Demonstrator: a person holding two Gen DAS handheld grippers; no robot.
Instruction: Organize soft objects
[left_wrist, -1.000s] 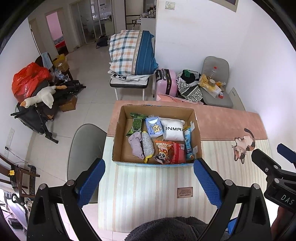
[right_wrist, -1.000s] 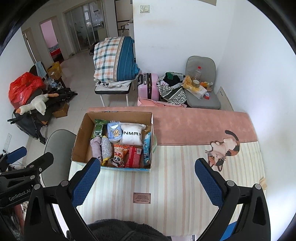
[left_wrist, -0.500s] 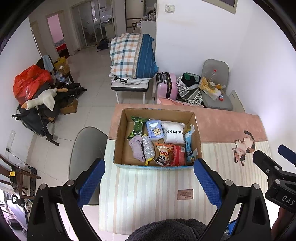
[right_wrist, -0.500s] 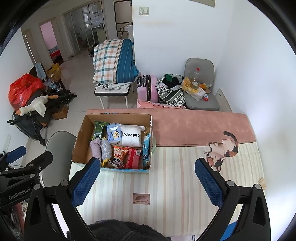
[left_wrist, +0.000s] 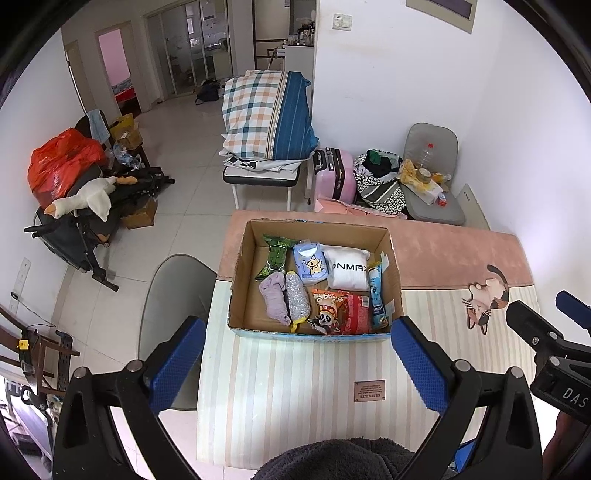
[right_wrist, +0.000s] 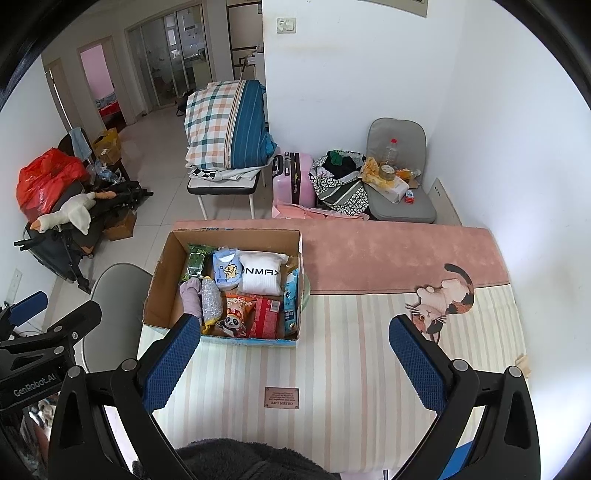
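Both handheld grippers are hanging above a table covered with a cream-and-peach striped mat, tilted steeply down and forward. The left gripper, with black arms and blue textured pads, is opening its jaws, and nothing is lying between them. The right gripper is standing wide apart and empty as well. Just ahead of the left gripper's fingertips, an open brown cardboard box is sitting on the mat, its near wall almost level with the blue pads; from the right gripper it is lying ahead and to the left, with the left pad overlapping its near corner. Inside the box are soft packets: a white pouch with black lettering, a pale blue packet with a yellow star figure, a green wrapper, a rolled lilac cloth, a silvery mesh scrubber, a panda-printed snack bag and a red packet. Compared with a second earlier, the left jaws are standing slightly wider, while the box and its contents are lying unchanged and both hands are staying in place.
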